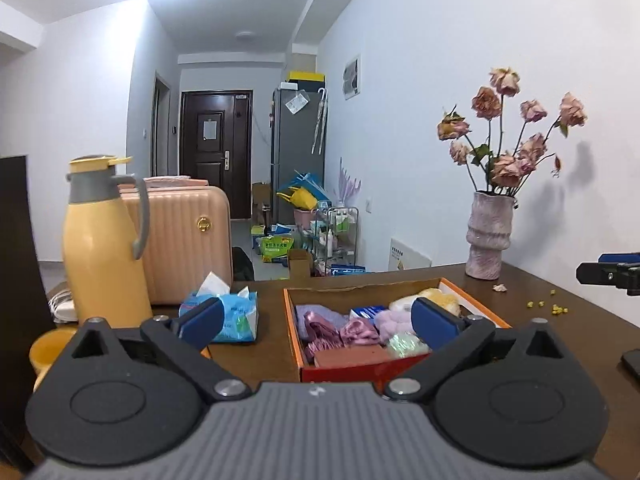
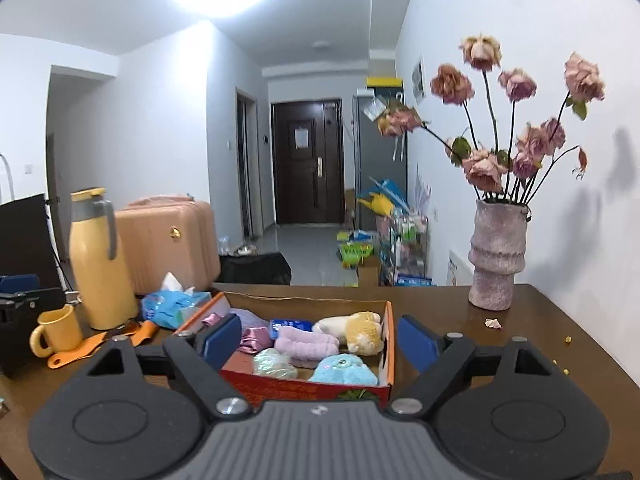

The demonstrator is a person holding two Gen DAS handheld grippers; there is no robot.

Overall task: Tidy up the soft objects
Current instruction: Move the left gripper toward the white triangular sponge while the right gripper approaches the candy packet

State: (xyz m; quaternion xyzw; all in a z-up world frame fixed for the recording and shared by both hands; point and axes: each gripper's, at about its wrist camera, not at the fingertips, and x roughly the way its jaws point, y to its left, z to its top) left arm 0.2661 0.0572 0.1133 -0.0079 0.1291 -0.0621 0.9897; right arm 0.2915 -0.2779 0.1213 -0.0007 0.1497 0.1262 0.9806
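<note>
both tools (image 1: 318, 316) (image 2: 318, 338) gape empty over brown table (image 2: 460, 304); white-walled hallway (image 2: 304, 248) beyond

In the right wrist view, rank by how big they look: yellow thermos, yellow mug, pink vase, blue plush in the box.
1. yellow thermos
2. pink vase, nearly as tall but set farther back, so the true order is unsure
3. blue plush
4. yellow mug, close to the plush in apparent size
</note>
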